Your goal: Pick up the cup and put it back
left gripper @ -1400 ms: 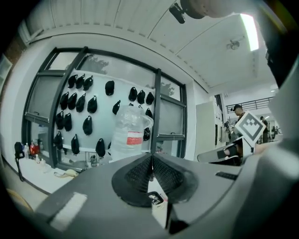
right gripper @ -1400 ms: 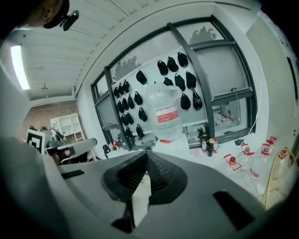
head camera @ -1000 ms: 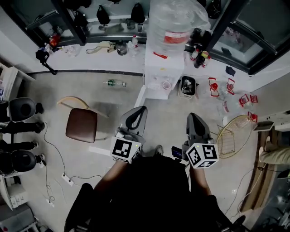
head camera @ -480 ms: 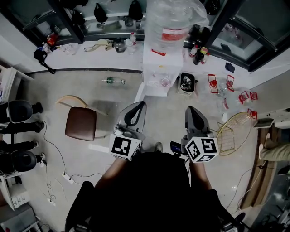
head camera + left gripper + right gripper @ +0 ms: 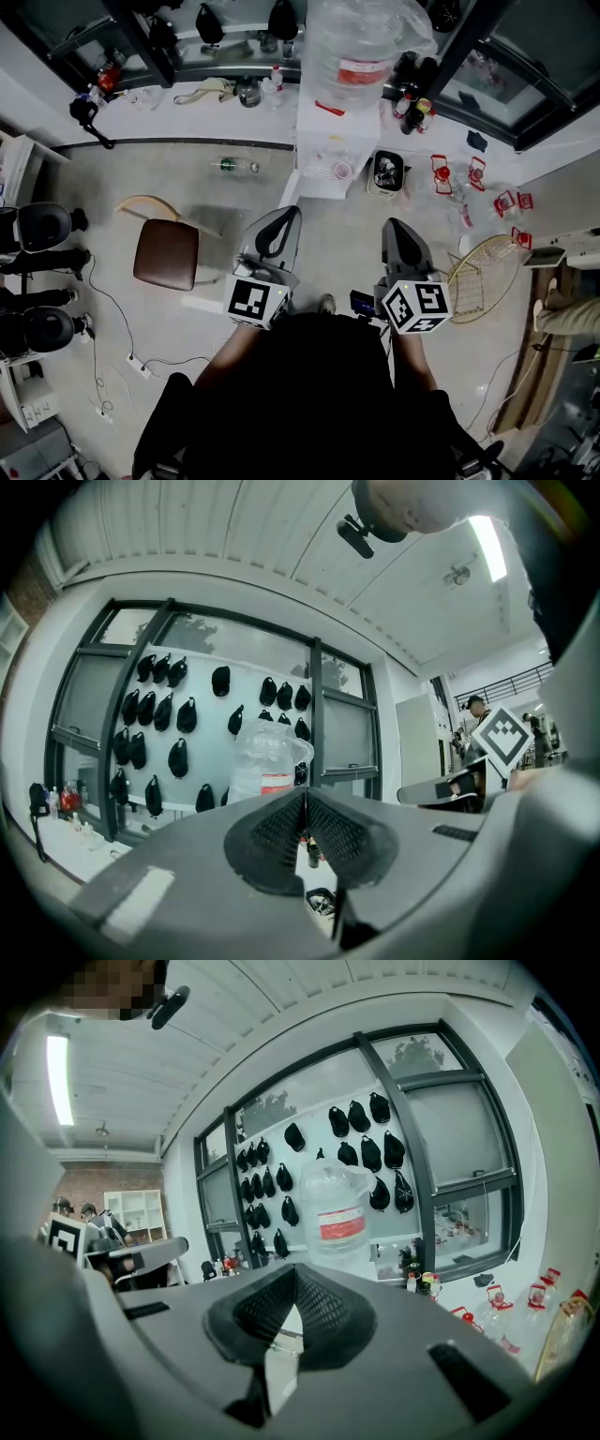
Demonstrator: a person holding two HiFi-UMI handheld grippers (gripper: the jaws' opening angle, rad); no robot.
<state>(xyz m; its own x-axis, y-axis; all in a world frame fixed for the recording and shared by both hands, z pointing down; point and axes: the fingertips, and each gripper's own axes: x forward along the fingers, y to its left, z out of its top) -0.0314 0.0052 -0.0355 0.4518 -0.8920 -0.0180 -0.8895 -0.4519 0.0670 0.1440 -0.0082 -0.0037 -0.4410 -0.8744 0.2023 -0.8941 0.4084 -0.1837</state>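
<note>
A small pale cup (image 5: 343,170) stands on the ledge of a white water dispenser (image 5: 328,131), which carries a big clear bottle (image 5: 361,52). My left gripper (image 5: 287,216) and right gripper (image 5: 394,227) are side by side in front of the person, well short of the dispenser, both pointing toward it. In the left gripper view the left gripper (image 5: 305,794) has its jaws pressed together with nothing between them, and the bottle (image 5: 267,761) shows beyond. The right gripper (image 5: 292,1274) is likewise shut and empty in its own view, facing the bottle (image 5: 337,1213).
A brown-seated chair (image 5: 167,255) stands to the left. A bin of rubbish (image 5: 388,174) sits beside the dispenser, and red-capped containers (image 5: 445,178) and a wire basket (image 5: 483,277) lie to the right. A green bottle (image 5: 234,169) and a power strip (image 5: 141,372) lie on the floor.
</note>
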